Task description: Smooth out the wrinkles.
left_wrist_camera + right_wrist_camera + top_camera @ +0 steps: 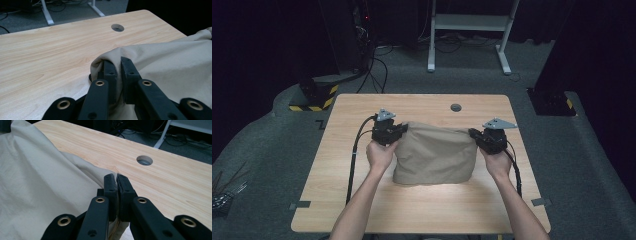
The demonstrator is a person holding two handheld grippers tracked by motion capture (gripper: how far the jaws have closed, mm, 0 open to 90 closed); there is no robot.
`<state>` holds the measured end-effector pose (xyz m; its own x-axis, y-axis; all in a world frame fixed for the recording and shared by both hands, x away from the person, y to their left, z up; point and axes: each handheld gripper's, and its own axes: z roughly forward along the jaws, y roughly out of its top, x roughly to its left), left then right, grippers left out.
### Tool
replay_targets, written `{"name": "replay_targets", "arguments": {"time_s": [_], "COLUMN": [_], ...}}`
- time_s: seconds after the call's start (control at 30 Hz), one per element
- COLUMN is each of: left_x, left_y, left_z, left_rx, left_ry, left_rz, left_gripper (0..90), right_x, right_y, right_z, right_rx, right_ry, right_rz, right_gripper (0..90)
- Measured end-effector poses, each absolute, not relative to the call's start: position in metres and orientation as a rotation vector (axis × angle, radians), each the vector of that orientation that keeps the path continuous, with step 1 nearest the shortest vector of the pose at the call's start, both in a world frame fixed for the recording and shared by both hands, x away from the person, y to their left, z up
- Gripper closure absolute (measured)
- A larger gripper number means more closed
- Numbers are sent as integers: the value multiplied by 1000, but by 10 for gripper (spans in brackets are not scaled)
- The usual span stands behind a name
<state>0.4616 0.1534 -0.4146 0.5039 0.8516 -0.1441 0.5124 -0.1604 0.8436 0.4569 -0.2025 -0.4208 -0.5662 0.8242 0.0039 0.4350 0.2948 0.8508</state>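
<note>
Jaws of both grippers pinch the beige cloth [434, 155] — long axis left-right, corner to corner.

A light wooden tabletop [422, 205] with a round cable hole [455, 107] near its far edge carries a beige cloth [434, 155], spread at its middle.

Left gripper [398, 131]: matt black body, grey three-cornered plate on top, black cable trailing from its base. Right gripper [474, 134]: same black body, grey three-cornered plate, black cable. Each gripper view shows two blocky black jaws on flat black link arms, brass-ringed pivot holes at the joints, small recessed screw holes. Left hand [380, 155], right hand [498, 164]: ungloved; forearms without sleeves.
</note>
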Motion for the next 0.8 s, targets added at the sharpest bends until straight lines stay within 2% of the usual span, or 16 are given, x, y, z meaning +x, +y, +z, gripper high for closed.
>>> {"name": "replay_targets", "arguments": {"time_s": [0.8], "left_x": [485], "left_y": [147], "left_z": [-430], "left_rx": [1862], "left_ry": [1184], "left_rz": [471], "left_gripper": [843], "right_x": [483], "right_y": [-198], "right_z": [-431], "right_rx": [1197], "right_ry": [2141], "right_rz": [1126], "right_gripper": [873]}}
